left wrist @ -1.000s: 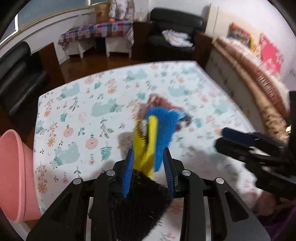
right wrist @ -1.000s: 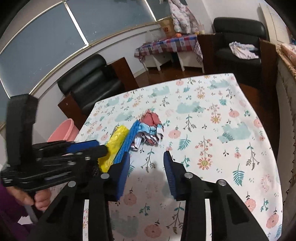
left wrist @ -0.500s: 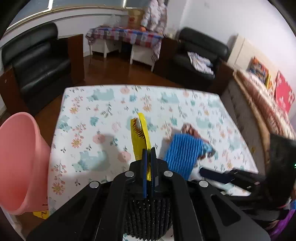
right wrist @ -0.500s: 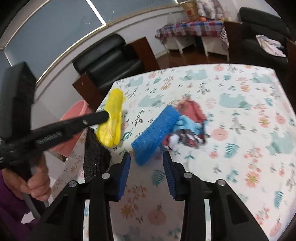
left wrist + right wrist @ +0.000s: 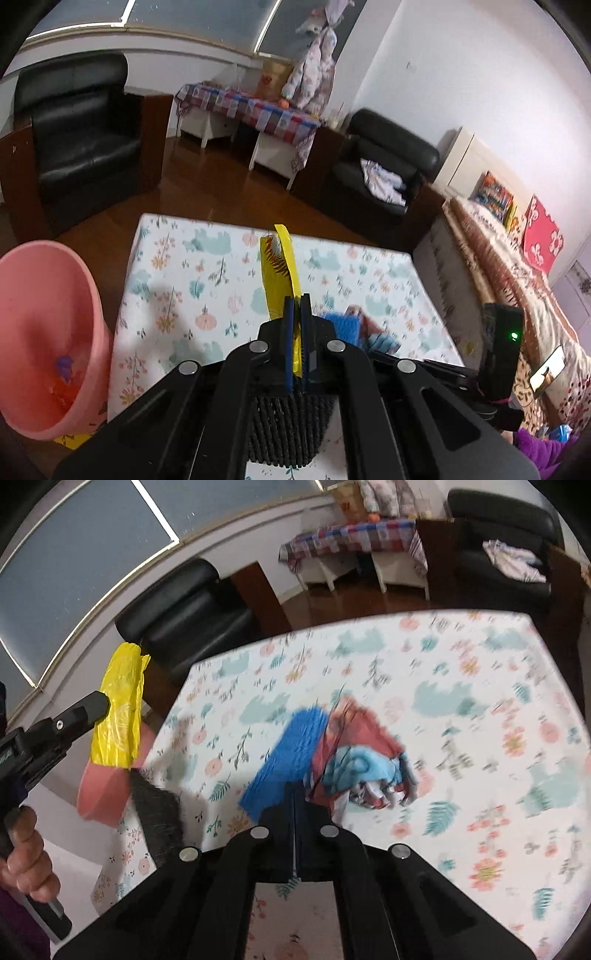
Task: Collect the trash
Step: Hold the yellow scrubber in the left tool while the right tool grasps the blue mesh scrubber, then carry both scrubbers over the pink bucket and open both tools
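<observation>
My left gripper [image 5: 295,310] is shut on a yellow wrapper [image 5: 279,273] with a black mesh piece [image 5: 290,428] hanging under it, held above the flowered table. It also shows in the right wrist view as the left gripper [image 5: 99,705] with the yellow wrapper [image 5: 118,716] and the black mesh [image 5: 159,823]. My right gripper [image 5: 295,797] is shut on the near edge of a blue mesh piece [image 5: 288,757] lying on the table beside a red and light-blue crumpled wrapper [image 5: 362,760]. A pink bin [image 5: 40,332] stands left of the table.
The table [image 5: 177,280] has a white cloth with flowers and bears. Black armchairs [image 5: 77,133] stand beyond it on a wooden floor. A patterned sofa [image 5: 517,277] runs along the right. A yellow scrap [image 5: 72,439] lies by the bin's base.
My left gripper lifted the yellow wrapper and black mesh higher and swung left toward the pink bin. My right gripper moved in and closed on the blue mesh piece.
</observation>
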Demonstrator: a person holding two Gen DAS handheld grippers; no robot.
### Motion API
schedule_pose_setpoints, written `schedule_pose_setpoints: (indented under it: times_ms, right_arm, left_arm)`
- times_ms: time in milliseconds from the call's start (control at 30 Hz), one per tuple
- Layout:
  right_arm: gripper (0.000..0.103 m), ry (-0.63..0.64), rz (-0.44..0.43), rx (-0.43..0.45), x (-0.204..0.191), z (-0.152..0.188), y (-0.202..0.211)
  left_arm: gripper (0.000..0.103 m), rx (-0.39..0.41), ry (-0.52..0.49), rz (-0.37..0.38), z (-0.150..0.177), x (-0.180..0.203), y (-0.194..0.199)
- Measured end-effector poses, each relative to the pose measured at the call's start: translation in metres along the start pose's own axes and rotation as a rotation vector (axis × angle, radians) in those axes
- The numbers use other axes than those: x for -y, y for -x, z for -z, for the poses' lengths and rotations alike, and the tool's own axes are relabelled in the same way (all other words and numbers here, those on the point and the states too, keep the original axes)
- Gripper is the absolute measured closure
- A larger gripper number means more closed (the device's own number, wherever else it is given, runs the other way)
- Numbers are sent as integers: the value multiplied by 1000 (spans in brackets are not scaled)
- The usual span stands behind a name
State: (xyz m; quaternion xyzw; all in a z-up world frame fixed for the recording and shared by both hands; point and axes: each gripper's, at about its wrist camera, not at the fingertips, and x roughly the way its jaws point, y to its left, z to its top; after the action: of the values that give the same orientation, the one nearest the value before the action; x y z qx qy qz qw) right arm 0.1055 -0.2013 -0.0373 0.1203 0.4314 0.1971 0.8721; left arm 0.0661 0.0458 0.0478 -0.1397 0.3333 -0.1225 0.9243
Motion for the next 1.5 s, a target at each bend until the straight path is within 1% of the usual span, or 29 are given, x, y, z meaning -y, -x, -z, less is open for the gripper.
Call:
schedule_pose_setpoints:
  times_ms: [100, 200, 267, 300, 333, 400, 433, 600, 767, 800, 833, 900, 1033, 1200, 1267, 1433, 1500]
  right_arm:
    - [103, 17, 8, 34, 3, -4, 18]
    - [103, 16, -13, 22, 3, -5, 25]
    - [102, 15, -33, 13, 2, -3, 25]
    - [95, 19, -44, -2, -2, -3, 20]
    - [84, 21, -47, -15, -5, -2, 17]
    - [73, 21, -63, -39, -11, 0, 8]
    - [72, 24, -63, -48, -13, 1, 3]
    - [72, 18, 4, -93, -15, 0, -23]
    - [72, -8, 32, -116, -11, 1, -39]
    - [74, -6, 41, -111, -12, 2, -41]
    - [83, 1, 51, -109, -13, 3, -43]
    - [95, 8, 58, -109, -14, 5, -45]
    - [97, 30, 64, -49, -19, 5, -28]
    - [97, 97, 116, 81, -34, -8, 11]
    - [97, 127, 133, 108, -40, -14, 19]
    - [97, 175, 109, 138, -57, -26, 33]
    - [97, 194, 80, 175, -68, -30, 45]
  left_arm:
    - [101, 34, -2, 7, -6, -1, 10]
    - [101, 54, -28, -18, -8, -1, 17]
    - [101, 54, -42, -35, -6, -3, 21]
    - [101, 50, -42, -37, -4, -3, 21]
    - [101, 40, -41, -42, -1, -5, 21]
    - [101, 30, -43, -50, 4, -8, 22]
    - [101, 25, -42, -56, 7, -10, 22]
    - [101, 7, -35, -66, 21, -17, 26]
    - [101, -7, -18, -68, 29, -25, 27]
    - [101, -8, -18, -68, 30, -26, 28]
    - [101, -8, -19, -67, 31, -26, 28]
    - [101, -7, -18, -65, 33, -27, 28]
    - [101, 0, -30, -67, 37, -30, 33]
    - [101, 27, -26, -63, 37, -37, 41]
    - [101, 41, -20, -63, 36, -40, 45]
    - [101, 66, -5, -78, 34, -50, 58]
    - [101, 79, 3, -88, 35, -55, 64]
